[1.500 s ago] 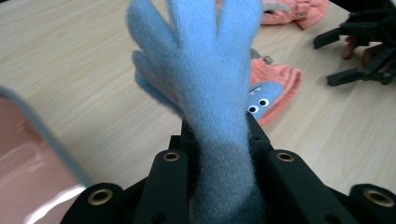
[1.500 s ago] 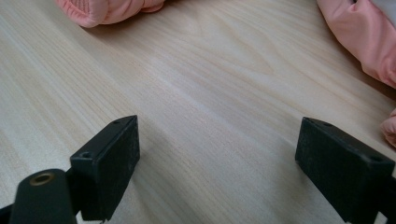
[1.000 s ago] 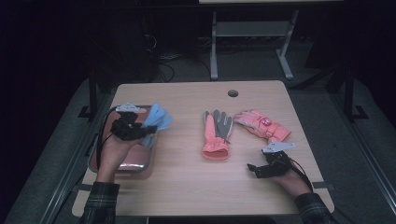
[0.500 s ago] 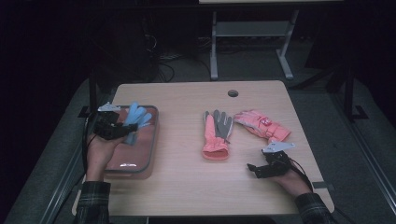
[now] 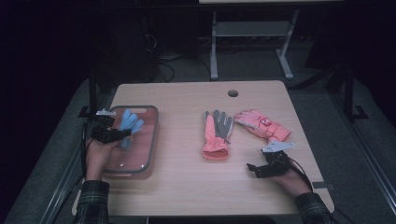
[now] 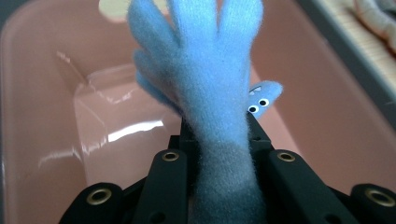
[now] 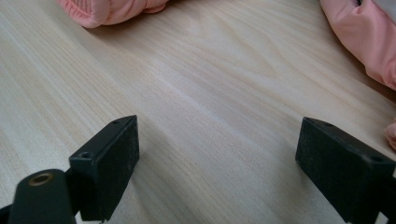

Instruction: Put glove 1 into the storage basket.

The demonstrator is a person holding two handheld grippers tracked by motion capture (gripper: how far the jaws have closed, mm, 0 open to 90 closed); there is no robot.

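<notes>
**A:** What couldn't you make out there?

**B:** In my left gripper view the blue glove (image 6: 205, 93) covered most of the jaws, so I couldn't see the pads. Still, my left gripper (image 5: 112, 134) was pinching it at the cuff, with the fingers pointing out over the pink bin (image 5: 148, 140). A little googly-eyed bit poked out behind it; no idea what it was. The high view was dark and my sleeves were cut off at the bottom.

**A:** Anything changed from a second earlier?

**B:** My left hand had slid toward the bin's far left corner and dropped lower. My right gripper (image 5: 254, 169) hadn't budged, jaws spread wide over bare table (image 7: 210, 116), near the coral glove (image 5: 215, 136) and the pink mitten (image 5: 261, 125).
</notes>
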